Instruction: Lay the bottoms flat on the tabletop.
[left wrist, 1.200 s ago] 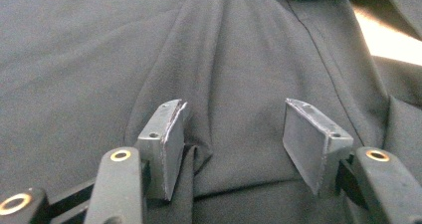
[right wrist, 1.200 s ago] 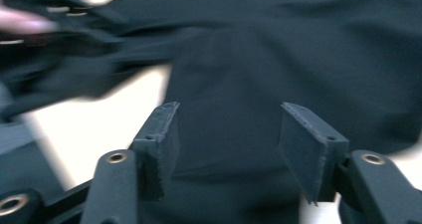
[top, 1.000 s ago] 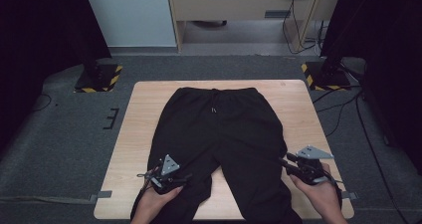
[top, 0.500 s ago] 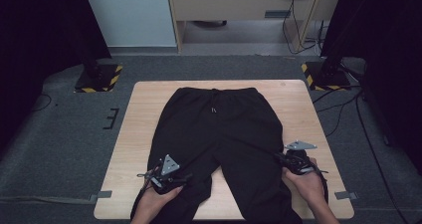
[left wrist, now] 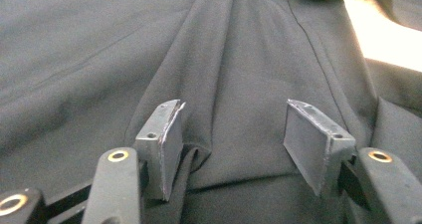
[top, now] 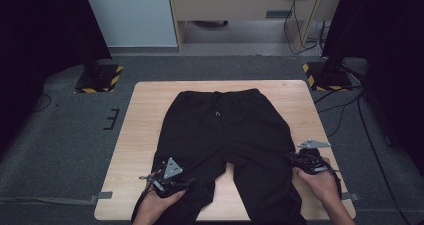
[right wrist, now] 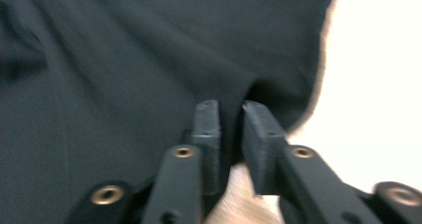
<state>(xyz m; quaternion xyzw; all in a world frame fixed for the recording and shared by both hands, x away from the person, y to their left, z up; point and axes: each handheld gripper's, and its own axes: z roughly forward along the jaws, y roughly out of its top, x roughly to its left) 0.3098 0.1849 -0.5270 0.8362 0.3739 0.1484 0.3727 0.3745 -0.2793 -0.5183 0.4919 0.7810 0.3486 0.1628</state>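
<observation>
The black trousers [top: 227, 145] lie flat on the wooden table [top: 140, 135], waistband away from the person, legs running toward the near edge, so each hand can work one leg; the left gripper [top: 187, 184] rests on its leg with jaws apart, fabric loose between them; the right gripper [top: 292, 158], whose jaws have just been opening a little, stands nearly together on the outer seam fold, apparently to lift that edge.

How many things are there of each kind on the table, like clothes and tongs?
Black trousers: 1
Tongs: 2, the left tongs and the right tongs
Wooden table underneath: 1
Total: 4
</observation>
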